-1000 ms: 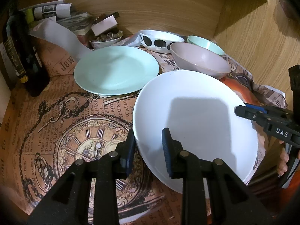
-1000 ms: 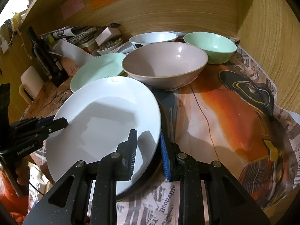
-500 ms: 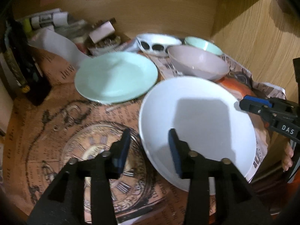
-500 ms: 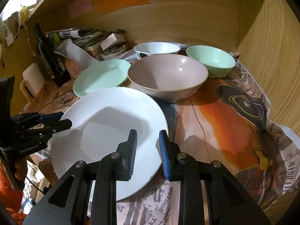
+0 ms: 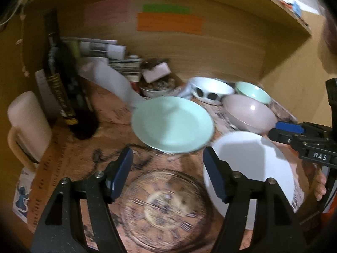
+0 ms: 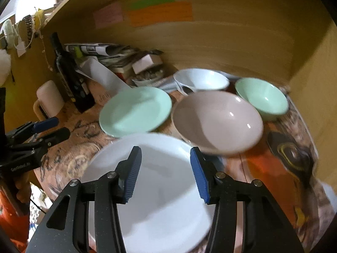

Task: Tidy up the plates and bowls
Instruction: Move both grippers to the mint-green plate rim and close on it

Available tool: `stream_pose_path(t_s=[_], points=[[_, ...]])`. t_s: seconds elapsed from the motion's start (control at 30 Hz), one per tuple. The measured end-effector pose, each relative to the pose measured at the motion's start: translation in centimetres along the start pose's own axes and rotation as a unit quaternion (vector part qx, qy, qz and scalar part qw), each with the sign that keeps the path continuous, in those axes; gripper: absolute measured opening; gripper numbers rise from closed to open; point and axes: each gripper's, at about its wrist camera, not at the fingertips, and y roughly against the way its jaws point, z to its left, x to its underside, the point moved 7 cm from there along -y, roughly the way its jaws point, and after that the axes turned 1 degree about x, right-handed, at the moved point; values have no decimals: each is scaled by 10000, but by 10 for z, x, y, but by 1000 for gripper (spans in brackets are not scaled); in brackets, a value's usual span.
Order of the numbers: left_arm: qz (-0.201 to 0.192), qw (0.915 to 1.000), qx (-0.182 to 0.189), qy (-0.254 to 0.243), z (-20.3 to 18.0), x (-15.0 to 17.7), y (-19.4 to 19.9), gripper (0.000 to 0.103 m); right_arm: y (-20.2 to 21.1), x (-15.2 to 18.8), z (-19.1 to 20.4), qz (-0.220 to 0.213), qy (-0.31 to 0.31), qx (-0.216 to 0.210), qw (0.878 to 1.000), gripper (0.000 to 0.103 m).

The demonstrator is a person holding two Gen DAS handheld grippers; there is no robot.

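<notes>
Now both grippers are spreading with nothing between the jaws: the left gripper (image 5: 167, 175) above the paper (image 5: 84, 160), the right gripper (image 6: 165, 170) over the white plate (image 6: 160, 189). At twelve o'clock from that plate lies the green plate (image 6: 135, 110), at two o'clock the pink bowl (image 6: 218, 122).

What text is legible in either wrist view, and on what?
"DAS": white letters on the right gripper, left wrist view.
Left gripper side label: too small and blurred.
Dark bottle gold label: blurred.
Pink, green and orange wall notes: nothing legible.
Printed table covering and stacked papers: lettering blurred.
</notes>
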Motion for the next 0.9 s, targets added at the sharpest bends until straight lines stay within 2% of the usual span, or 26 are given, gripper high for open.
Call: stream_pose_path(t_s=[0.3,0.63,0.9], points=[[121,9987,-317,380,43,-12,-23,69,-35,-40,13,145,255,-209,9994,45],[602,9956,-219,689,62,-20,-73,69,-98,-72,15,814,464,-352,9950,45],[993,9917,-35,810,66,-21,-111,68,-145,-81,13,1439,553,-357,9874,45]])
